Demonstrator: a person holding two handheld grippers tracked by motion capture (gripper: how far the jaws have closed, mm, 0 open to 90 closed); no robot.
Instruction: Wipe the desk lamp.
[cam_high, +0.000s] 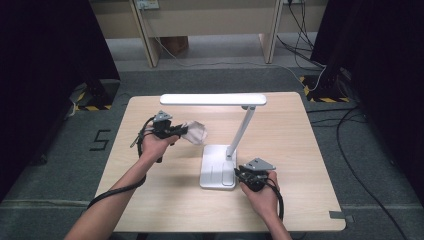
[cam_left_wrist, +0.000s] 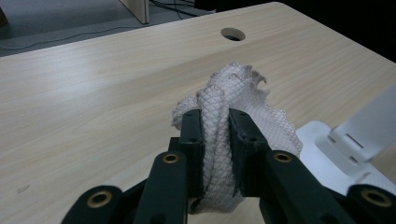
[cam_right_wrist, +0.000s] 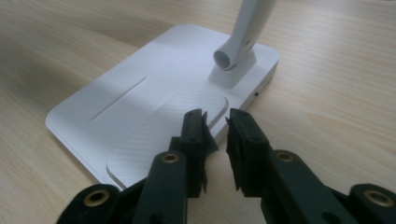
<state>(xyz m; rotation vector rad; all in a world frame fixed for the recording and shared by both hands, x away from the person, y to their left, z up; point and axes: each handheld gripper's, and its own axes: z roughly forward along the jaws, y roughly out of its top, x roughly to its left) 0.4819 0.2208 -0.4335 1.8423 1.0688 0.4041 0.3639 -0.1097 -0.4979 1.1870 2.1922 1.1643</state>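
Cloth (cam_left_wrist: 233, 102) in left jaws, above open tabletop (cam_left_wrist: 93, 93).

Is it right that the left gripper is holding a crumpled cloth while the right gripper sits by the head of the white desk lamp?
Not quite. The left gripper does hold the crumpled cloth, but the right gripper sits by the lamp's base, not its head. The right gripper view shows its jaws over the base's edge.
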